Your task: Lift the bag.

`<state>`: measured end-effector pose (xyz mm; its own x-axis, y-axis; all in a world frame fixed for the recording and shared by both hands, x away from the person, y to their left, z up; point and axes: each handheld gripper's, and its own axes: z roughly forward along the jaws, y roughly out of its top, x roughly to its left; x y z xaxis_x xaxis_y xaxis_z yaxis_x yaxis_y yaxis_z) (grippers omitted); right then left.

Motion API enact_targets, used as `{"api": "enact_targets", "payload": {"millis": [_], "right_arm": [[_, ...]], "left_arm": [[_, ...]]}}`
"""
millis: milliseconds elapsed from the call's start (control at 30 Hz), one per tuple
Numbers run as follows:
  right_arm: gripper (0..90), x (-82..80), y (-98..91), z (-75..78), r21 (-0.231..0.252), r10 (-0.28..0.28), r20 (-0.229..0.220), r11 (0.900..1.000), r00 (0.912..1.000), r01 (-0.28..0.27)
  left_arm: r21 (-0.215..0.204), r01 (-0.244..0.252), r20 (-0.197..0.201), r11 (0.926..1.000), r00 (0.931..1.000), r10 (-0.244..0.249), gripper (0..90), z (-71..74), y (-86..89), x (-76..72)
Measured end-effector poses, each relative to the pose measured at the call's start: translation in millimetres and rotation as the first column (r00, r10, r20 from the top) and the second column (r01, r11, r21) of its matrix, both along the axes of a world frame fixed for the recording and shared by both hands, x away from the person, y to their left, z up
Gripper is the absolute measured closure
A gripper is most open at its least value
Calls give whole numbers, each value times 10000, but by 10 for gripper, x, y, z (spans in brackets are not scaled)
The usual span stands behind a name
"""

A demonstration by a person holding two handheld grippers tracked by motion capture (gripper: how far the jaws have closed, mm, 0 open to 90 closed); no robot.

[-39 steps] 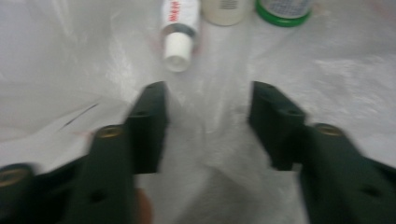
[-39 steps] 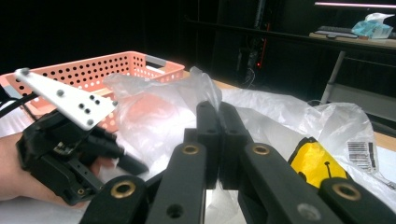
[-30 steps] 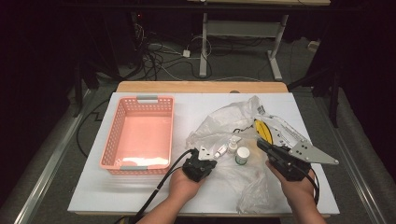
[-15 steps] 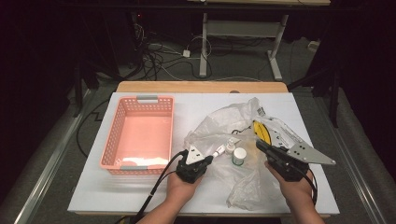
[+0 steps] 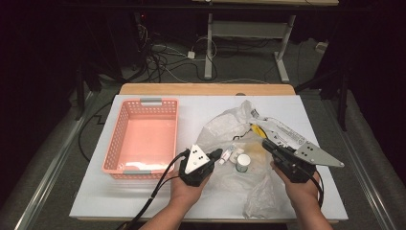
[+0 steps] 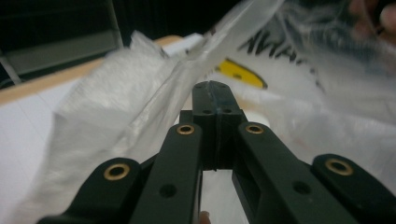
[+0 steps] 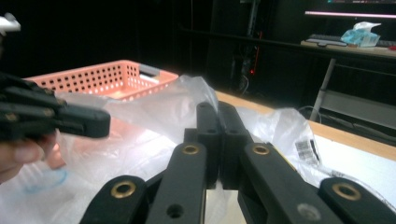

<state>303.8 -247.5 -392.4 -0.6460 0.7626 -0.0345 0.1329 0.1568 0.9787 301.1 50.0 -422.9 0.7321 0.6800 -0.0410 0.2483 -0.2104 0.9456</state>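
A clear plastic bag with a yellow print lies crumpled on the white table. Inside it sit a small white jar and a small white bottle. My left gripper is at the bag's left edge, shut on the film. In the left gripper view the gripper pinches a fold of the bag that rises from its tips. My right gripper holds the bag's right side. In the right gripper view its tips are closed against the bag.
An empty pink basket stands on the left half of the table, also seen as the basket behind the bag. The other hand's gripper reaches in from the left. Cables trail off the table's front edge.
The left gripper has shifted slightly forward and turned its grey plate upward. The bag's near part has bunched up between the two grippers. The right hand has barely moved.
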Motion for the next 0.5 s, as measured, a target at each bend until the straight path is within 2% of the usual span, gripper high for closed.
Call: {"api": "enact_targets", "payload": {"millis": [67, 100, 167, 200, 233, 267, 333, 400, 433, 467, 500], "right_arm": [[900, 1, 1, 17, 97, -11, 21, 10000, 10000, 11], [900, 4, 1, 17, 142, -1, 30, 9999, 10000, 1], [900, 11, 8, 9, 107, 68, 25, 9999, 10000, -68], [900, 15, 13, 3, 70, 106, 7, 9999, 9999, -106], [900, 22, 16, -3, 23, 155, 23, 9999, 9999, -155], [900, 26, 22, -7, 34, 178, -15, 9998, 9998, -178], [900, 36, 38, -15, 9, 216, -40, 9998, 9998, -216], [900, 42, 56, -21, -35, 261, -34, 9997, 9997, -261], [900, 44, 64, -24, -70, 278, -42, 9996, 9996, -278], [900, 44, 69, -28, -85, 288, -77, 9995, 9996, -289], [900, 45, 73, -32, -99, 297, -92, 9995, 9995, -298]], "left_arm": [[90, 23, -142, 10000, 9999, -22, 887, -7, 1, -30], [237, 133, -372, 9996, 9992, -124, 886, -64, -12, -47], [834, 271, -867, 9961, 9960, -198, 883, -227, -32, -82], [1036, 479, -1235, 9935, 9917, -349, 868, -309, -26, -80], [1183, 608, -1740, 9911, 9839, -396, 704, -385, -23, -65], [1340, 652, -2092, 9888, 9772, -361, 584, -457, -25, -55], [1886, 419, -2328, 9812, 9725, 33, 368, -563, -37, -38], [2370, 323, -2929, 9710, 9553, 398, 188, -635, -80, 24], [2548, 470, -3279, 9658, 9438, 406, 172, -647, -101, 61], [2622, 760, -3472, 9620, 9376, 206, 207, -650, -111, 86], [2636, 1073, -3621, 9586, 9321, -48, 322, -658, -122, 96]]}}
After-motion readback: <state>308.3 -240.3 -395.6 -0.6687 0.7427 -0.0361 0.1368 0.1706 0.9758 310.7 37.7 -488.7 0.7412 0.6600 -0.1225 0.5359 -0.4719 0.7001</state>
